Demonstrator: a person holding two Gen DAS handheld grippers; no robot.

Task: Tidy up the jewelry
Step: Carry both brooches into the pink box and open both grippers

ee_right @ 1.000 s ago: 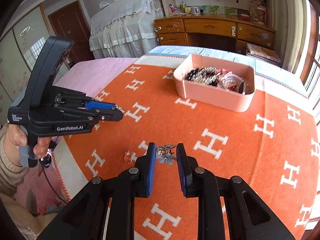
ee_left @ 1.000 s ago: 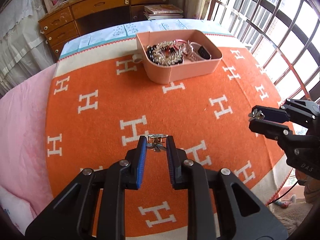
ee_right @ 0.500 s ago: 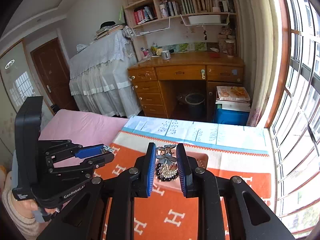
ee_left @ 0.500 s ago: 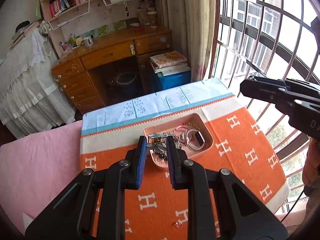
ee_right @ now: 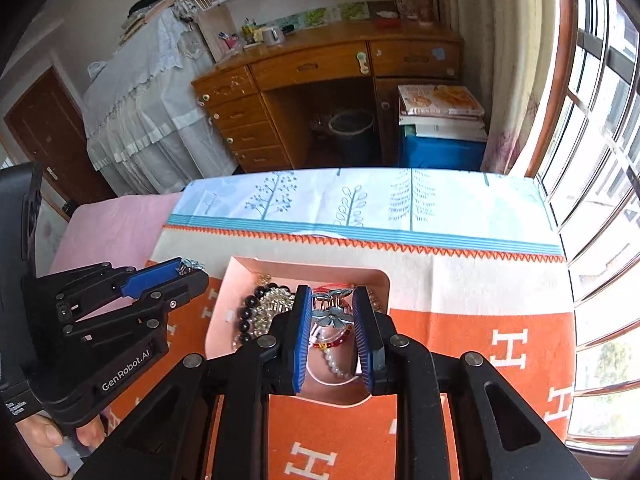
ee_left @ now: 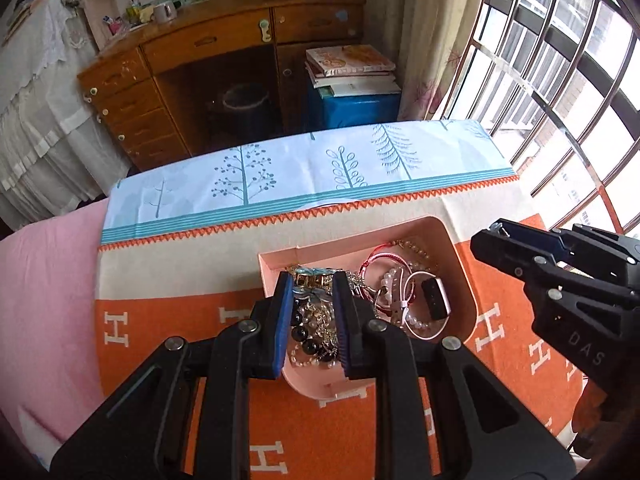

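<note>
The pink box (ee_left: 464,280) sat on the orange blanket (ee_left: 168,320) covering the bed, holding black beads (ee_left: 308,344), pearl strands (ee_right: 334,360), a red cord bracelet (ee_left: 380,260) and a watch (ee_left: 436,300). Above it, the left gripper (ee_left: 310,294) had its jaws clenched on a small metal flower clip (ee_left: 310,292), and the right gripper (ee_right: 330,312) on another flower clip (ee_right: 332,316).

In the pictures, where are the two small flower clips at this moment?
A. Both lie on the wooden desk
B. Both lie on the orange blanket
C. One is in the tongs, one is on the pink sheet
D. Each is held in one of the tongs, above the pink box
D: the left tongs grip one flower clip and the right tongs grip the other flower clip, both over the pink box of jewelry.
</note>
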